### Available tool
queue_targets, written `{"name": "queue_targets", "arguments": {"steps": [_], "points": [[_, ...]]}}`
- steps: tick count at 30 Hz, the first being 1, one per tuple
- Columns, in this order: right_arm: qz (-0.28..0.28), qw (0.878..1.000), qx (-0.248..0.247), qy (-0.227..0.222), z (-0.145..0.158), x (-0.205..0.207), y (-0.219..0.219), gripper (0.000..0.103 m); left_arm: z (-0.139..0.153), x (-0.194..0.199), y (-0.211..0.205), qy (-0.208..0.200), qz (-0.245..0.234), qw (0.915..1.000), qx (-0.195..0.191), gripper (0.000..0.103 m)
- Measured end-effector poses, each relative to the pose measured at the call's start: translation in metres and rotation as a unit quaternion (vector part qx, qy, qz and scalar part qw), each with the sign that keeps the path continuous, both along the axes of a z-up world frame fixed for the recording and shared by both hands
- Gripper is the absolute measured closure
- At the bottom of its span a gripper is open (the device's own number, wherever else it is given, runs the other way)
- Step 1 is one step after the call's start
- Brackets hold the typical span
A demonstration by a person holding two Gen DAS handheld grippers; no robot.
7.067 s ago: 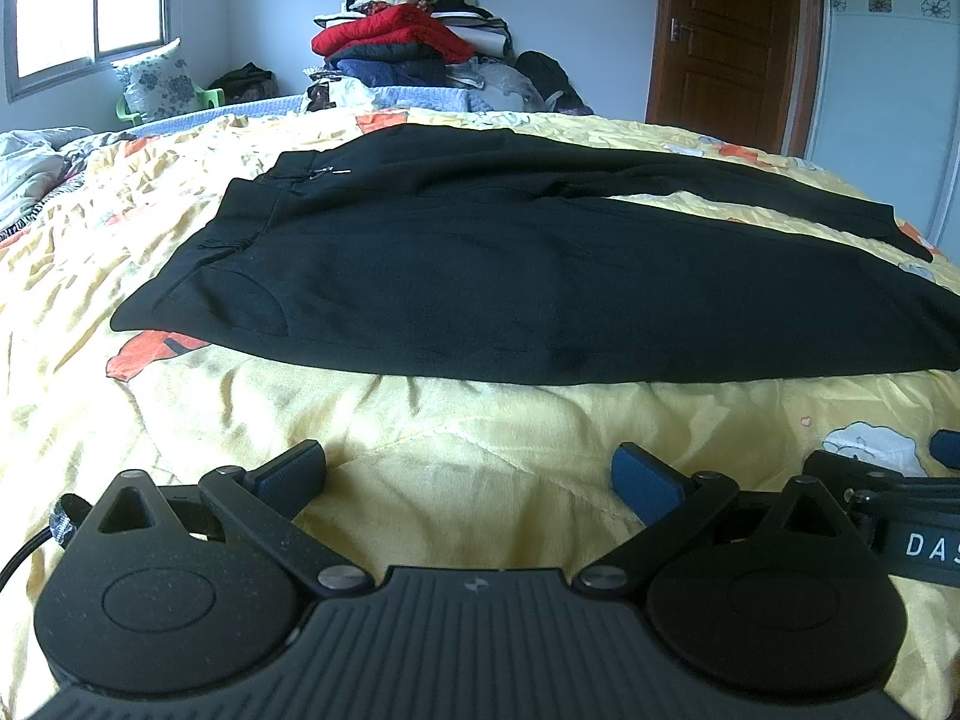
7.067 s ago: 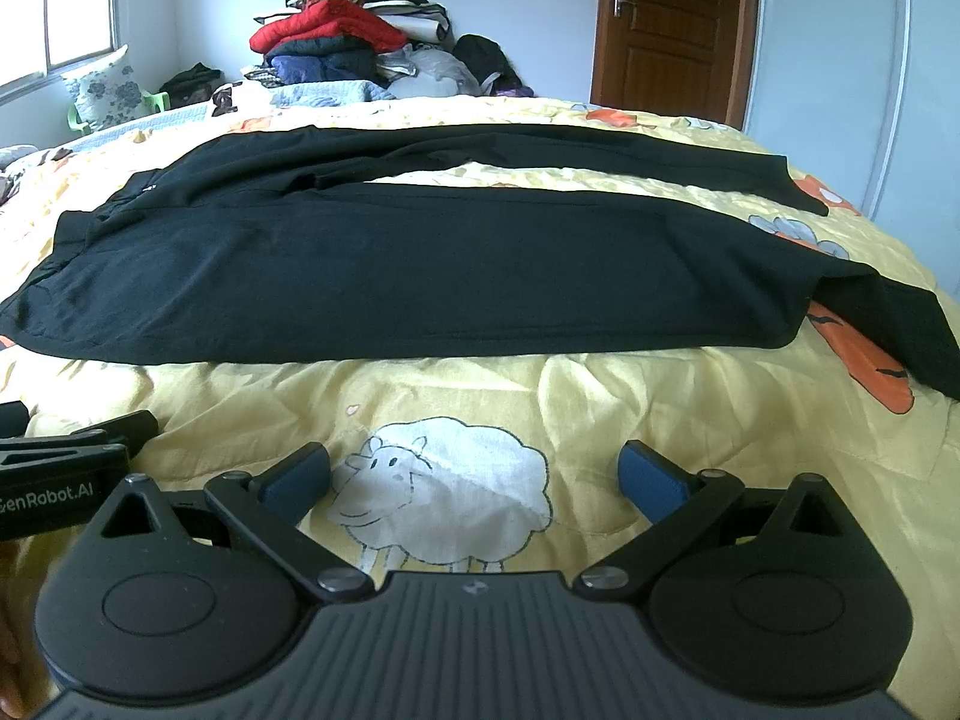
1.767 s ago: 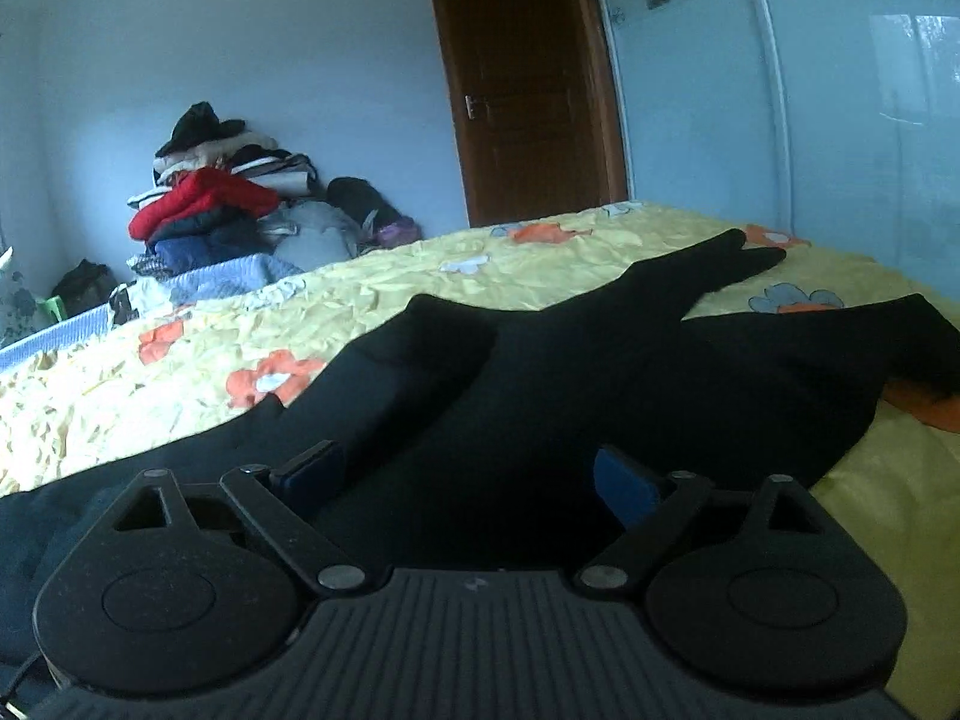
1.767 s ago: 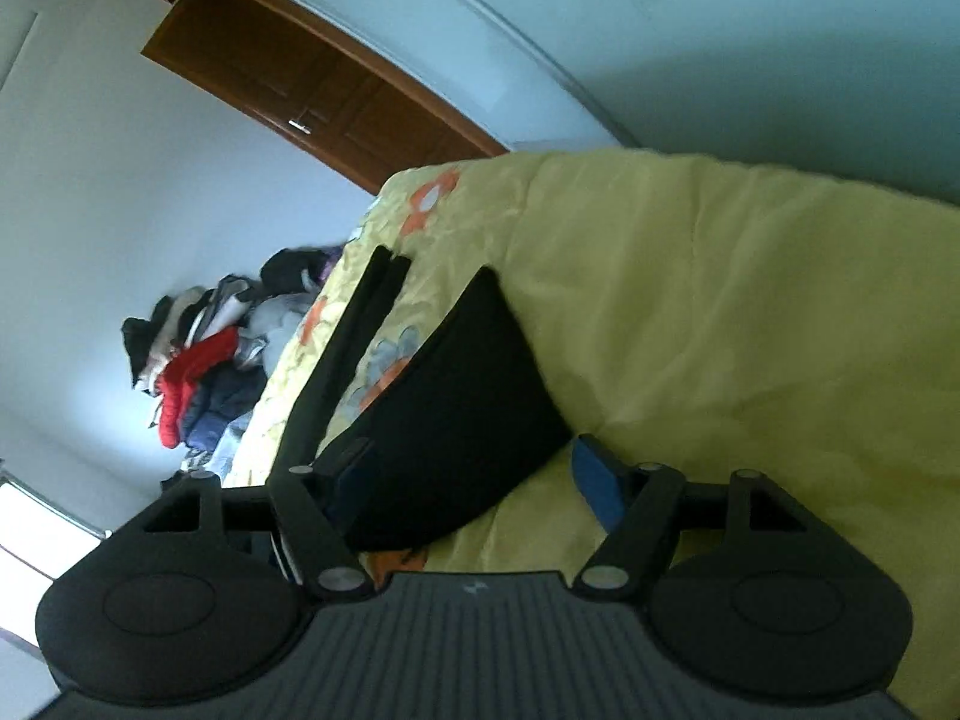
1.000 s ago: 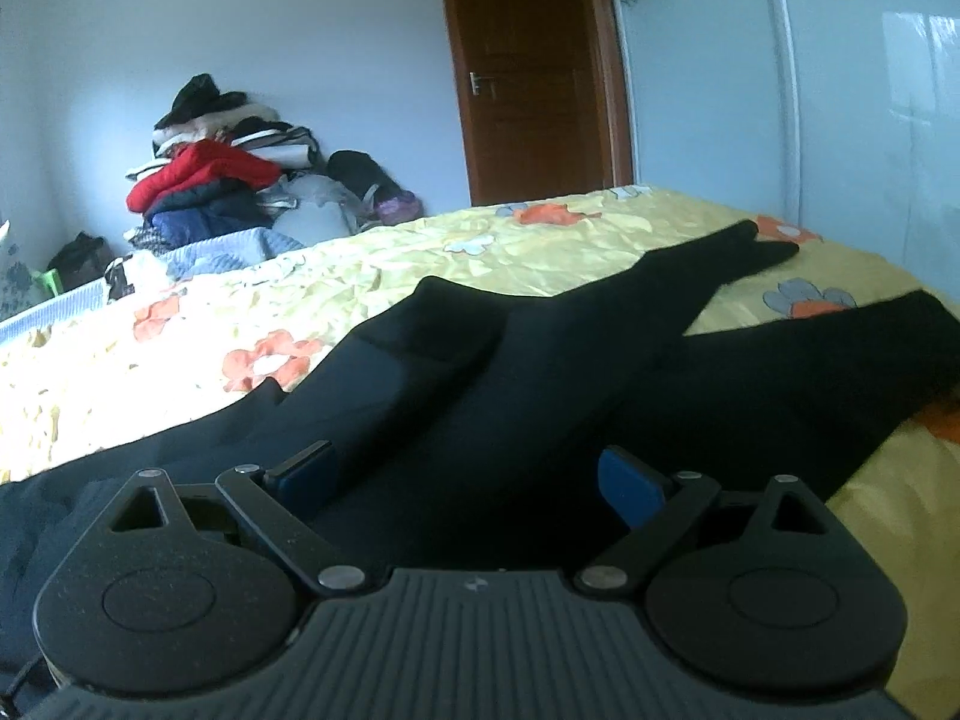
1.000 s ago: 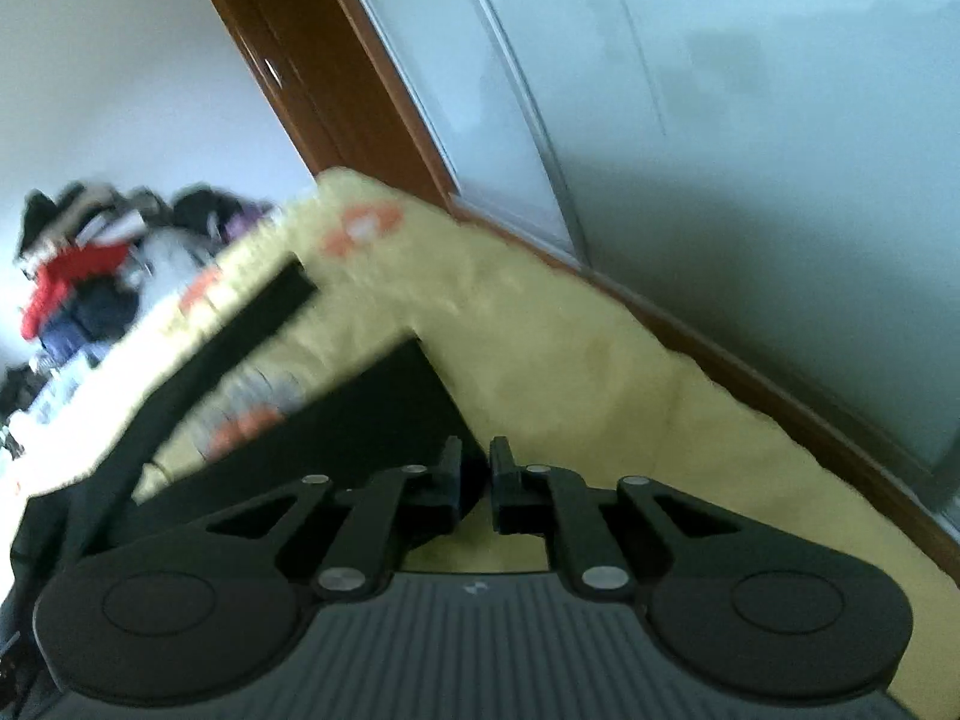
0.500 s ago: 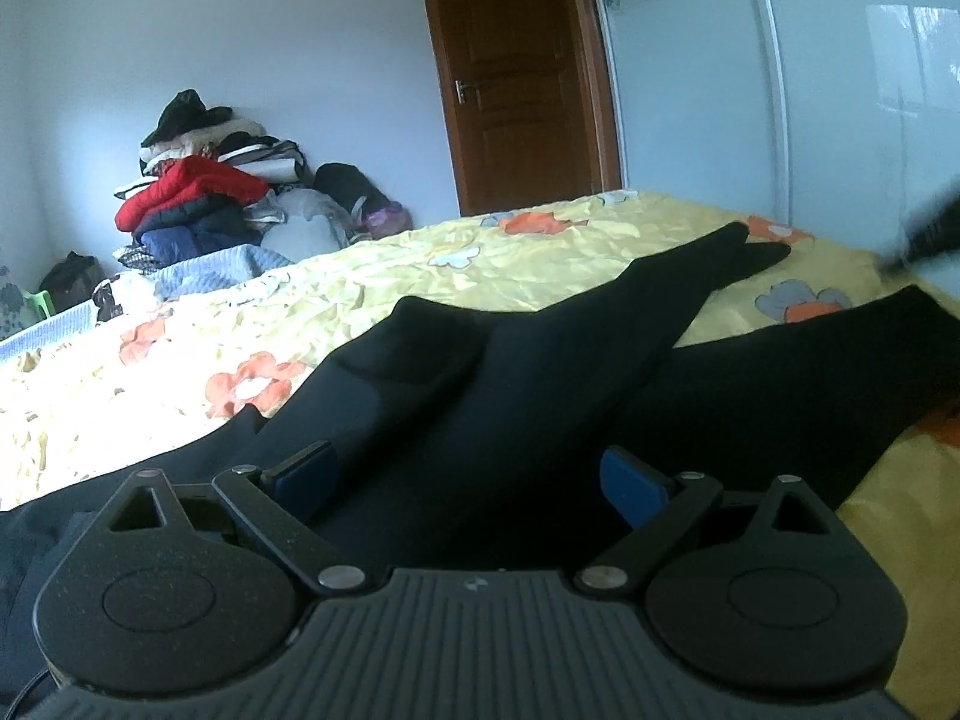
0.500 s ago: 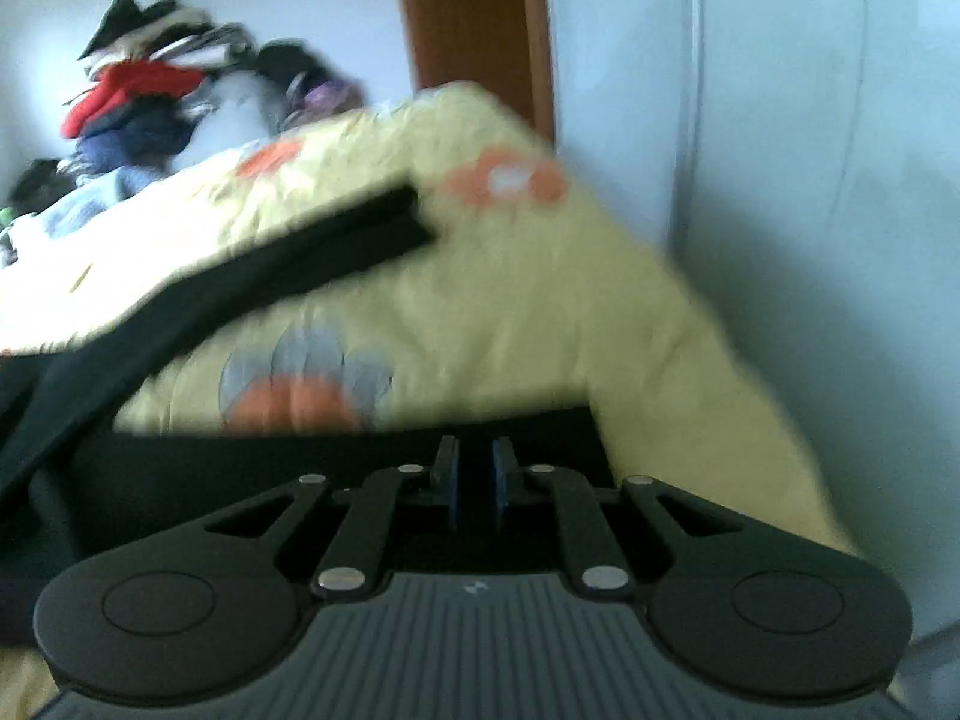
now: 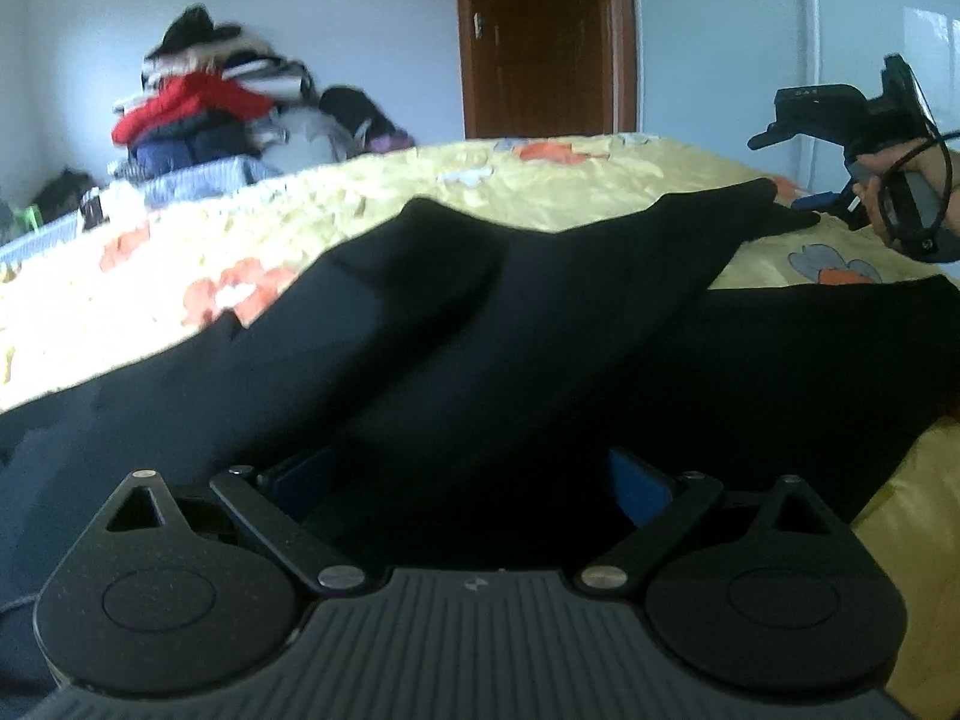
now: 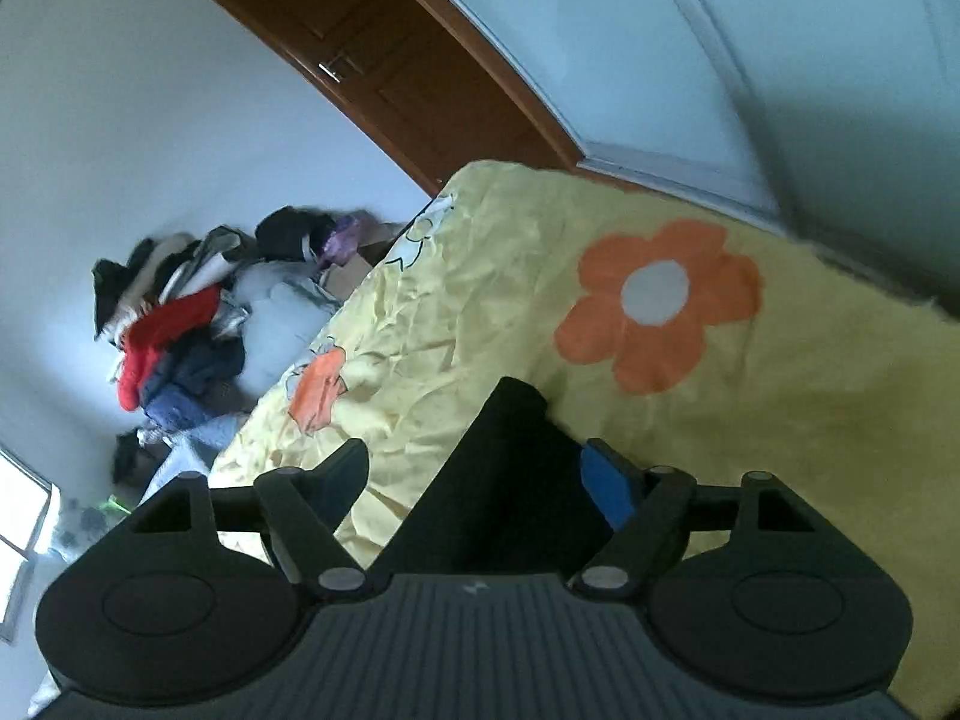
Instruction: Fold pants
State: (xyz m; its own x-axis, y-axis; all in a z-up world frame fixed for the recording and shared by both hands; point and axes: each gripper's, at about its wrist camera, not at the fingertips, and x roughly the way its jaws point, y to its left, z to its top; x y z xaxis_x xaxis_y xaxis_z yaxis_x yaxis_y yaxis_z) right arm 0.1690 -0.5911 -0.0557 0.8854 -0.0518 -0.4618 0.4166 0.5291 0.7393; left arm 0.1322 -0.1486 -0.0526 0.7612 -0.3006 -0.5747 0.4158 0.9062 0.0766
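Black pants (image 9: pixel 540 312) are spread across the yellow floral bedspread (image 9: pixel 300 222). Left gripper (image 9: pixel 468 480) is held low over the pants near the waist end, fingers apart, cloth between them but not pinched. Right gripper (image 10: pixel 474 474) is seen at the far leg's cuff (image 10: pixel 516 420); its jaws have just been opening, cuff between the pads, unclamped.

Left wrist: low over the bed (image 9: pixel 372 204), close, facing the door (image 9: pixel 540 36). Right wrist: rolled, near the bed's corner, probably. Shared: door, clothes heap (image 10: pixel 174 336).
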Motion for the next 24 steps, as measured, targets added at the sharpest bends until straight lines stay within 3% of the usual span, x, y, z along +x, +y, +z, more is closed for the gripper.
{"name": "queue_targets", "arguments": {"steps": [2, 4, 6, 7, 9, 16, 18, 21, 24], "points": [[0.003, 1.0, 0.0, -0.005, -0.003, 0.003, 0.001, 0.026, -0.001, 0.002, 0.003, 0.008, 0.003, 0.9999, -0.007, 0.001], [0.007, 1.0, -0.008, 0.002, -0.006, 0.015, 0.002, 0.033, -0.002, 0.003, 0.002, 0.011, 0.005, 0.9999, -0.008, 0.0], [0.004, 1.0, -0.006, 0.017, -0.008, 0.025, 0.005, 0.062, -0.002, 0.003, 0.001, 0.013, 0.005, 0.9999, -0.006, 0.0], [0.002, 1.0, -0.007, 0.022, -0.008, 0.03, 0.005, 0.067, -0.003, 0.003, 0.002, 0.014, 0.006, 0.9999, -0.006, 0.0], [-0.009, 0.999, -0.015, 0.028, -0.007, 0.027, 0.008, 0.091, -0.003, 0.003, 0.002, 0.017, 0.006, 0.9998, -0.009, 0.0], [-0.019, 0.998, -0.044, -0.039, 0.025, -0.007, 0.011, 0.097, 0.003, -0.003, -0.005, -0.012, -0.014, 0.9998, 0.012, 0.001], [-0.014, 0.996, -0.051, -0.067, 0.044, -0.022, 0.013, 0.097, 0.006, -0.009, -0.014, -0.042, -0.027, 0.9974, 0.051, 0.003], [-0.005, 0.993, -0.058, -0.105, 0.071, -0.047, 0.017, 0.097, 0.003, -0.015, -0.032, -0.087, -0.044, 0.9866, 0.13, 0.005], [0.001, 0.988, -0.064, -0.137, 0.093, -0.068, 0.02, 0.097, 0.002, -0.016, -0.042, -0.107, -0.056, 0.9815, 0.148, 0.015]]}}
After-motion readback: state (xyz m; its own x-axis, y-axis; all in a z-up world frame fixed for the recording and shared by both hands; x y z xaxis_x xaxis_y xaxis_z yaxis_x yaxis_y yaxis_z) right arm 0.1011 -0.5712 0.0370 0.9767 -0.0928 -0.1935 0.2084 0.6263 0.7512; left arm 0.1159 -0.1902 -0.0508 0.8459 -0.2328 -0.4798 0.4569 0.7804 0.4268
